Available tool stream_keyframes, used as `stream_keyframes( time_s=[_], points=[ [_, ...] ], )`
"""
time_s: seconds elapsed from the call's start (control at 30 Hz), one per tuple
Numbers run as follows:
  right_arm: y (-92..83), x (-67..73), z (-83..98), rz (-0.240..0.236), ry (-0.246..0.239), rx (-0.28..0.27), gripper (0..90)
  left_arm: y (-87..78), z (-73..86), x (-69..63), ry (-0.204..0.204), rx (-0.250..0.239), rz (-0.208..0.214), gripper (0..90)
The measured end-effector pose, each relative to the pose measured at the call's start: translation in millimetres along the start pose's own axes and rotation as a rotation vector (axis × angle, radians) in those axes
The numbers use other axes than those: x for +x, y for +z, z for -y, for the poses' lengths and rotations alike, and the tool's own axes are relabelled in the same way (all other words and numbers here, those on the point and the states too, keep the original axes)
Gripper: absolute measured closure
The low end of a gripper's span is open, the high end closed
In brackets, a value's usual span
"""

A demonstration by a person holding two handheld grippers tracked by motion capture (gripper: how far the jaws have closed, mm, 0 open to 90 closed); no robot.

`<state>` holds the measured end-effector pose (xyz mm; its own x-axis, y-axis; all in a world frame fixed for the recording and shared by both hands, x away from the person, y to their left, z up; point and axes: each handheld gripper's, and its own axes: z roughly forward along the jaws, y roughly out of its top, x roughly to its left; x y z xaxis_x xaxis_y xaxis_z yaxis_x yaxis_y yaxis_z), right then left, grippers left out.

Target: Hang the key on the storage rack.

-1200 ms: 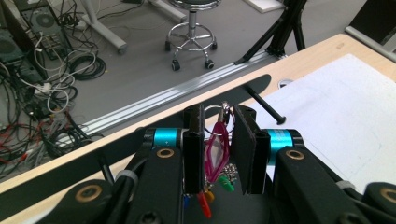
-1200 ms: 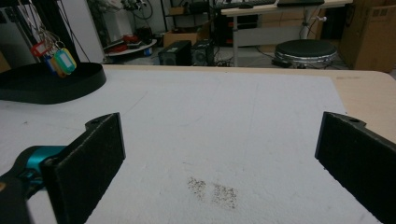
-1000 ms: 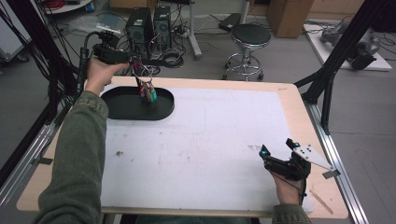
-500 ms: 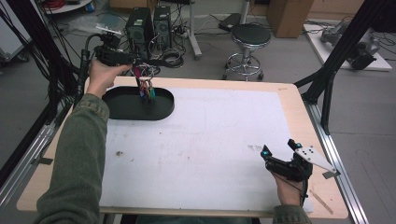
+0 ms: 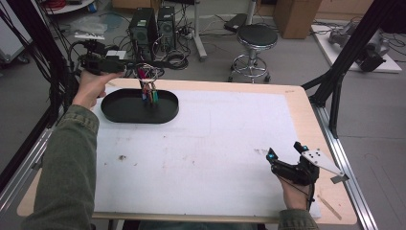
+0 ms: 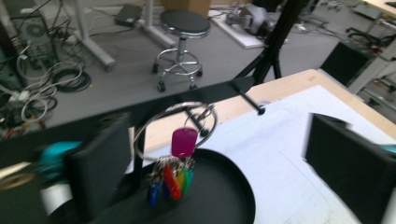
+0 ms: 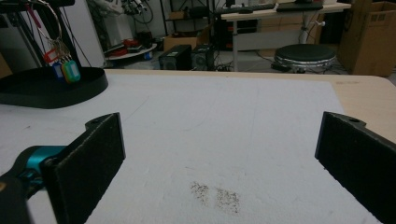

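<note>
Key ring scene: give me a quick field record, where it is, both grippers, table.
key ring: large wire ring with coloured tags, hanging from a thin black stand over the tray
tray: black oval, far left of the table
left gripper: at the tray's far left edge, jaws apart
right gripper: near right, jaws wide apart, holding nothing
table surface: white mat, small dark smudge
</note>
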<state>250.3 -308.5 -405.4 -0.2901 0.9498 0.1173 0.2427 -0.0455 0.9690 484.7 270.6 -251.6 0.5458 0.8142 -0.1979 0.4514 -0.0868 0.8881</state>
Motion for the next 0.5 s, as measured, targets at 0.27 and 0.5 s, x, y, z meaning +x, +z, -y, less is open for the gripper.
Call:
stream_keyframes(
  time_s=[0.27, 0.5],
  points=[
    [-0.2, -0.4, -0.2, 0.001, 0.008, -0.001, 0.5, -9.2, 20.8, 0.4, -0.023, -0.017, 0.009, 5.0],
    [2.4, -0.3, 0.3, -0.007, 0.005, 0.014, 0.5, -23.6, 38.2, 2.3, -0.045, -0.065, 0.009, 5.0]
  ],
)
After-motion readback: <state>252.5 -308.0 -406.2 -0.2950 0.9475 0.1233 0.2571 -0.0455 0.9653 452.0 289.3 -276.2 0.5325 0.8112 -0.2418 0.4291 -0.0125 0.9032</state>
